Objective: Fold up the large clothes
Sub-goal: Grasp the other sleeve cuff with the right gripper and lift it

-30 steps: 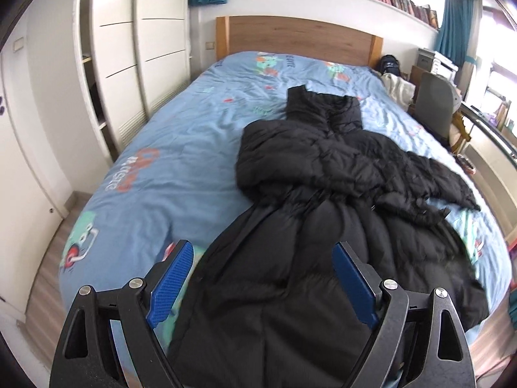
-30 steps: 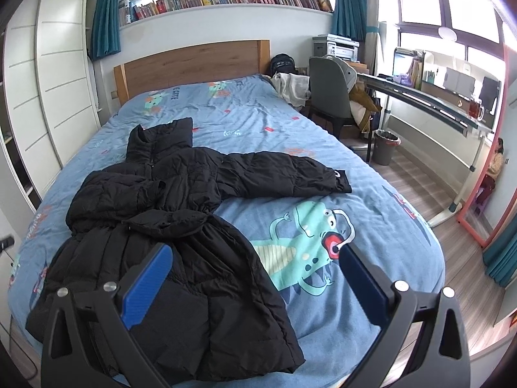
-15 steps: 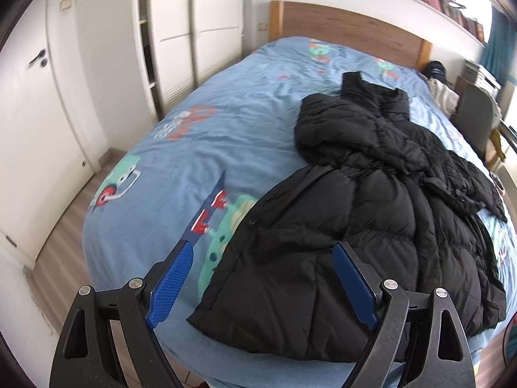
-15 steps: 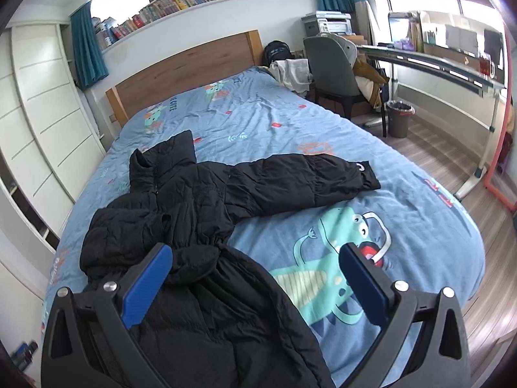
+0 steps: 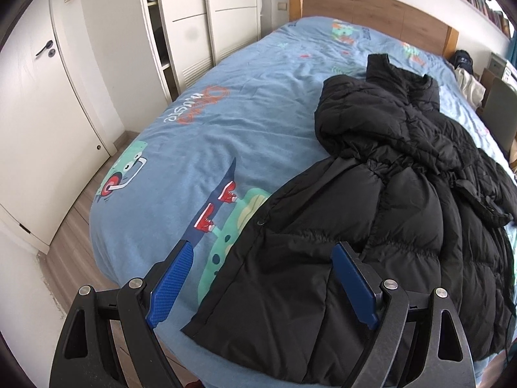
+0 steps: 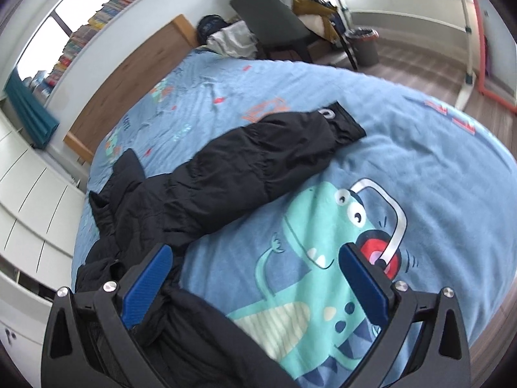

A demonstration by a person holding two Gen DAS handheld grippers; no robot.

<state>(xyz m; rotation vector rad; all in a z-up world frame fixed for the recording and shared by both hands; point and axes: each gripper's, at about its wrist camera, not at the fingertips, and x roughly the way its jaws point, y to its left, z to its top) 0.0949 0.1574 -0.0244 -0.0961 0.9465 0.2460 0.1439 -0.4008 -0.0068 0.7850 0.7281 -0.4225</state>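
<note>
My left gripper (image 5: 261, 283) has its blue pads spread wide apart, gripping nothing. It hovers over the hem corner of the black puffer coat (image 5: 387, 213), which lies on the blue patterned bedcover (image 5: 226, 123). From this view the coat extends from 6 o'clock toward 1 o'clock, collar toward the wooden headboard (image 5: 371, 3).

My right gripper (image 6: 255, 286) is likewise spread apart and empty. In its view the coat's outstretched sleeve (image 6: 258, 158) runs from 9 o'clock toward 1 o'clock, flat on the bedcover. A green dinosaur print (image 6: 310, 242) lies between the pads. A grey chair (image 6: 274, 22) stands at 12 o'clock.
</note>
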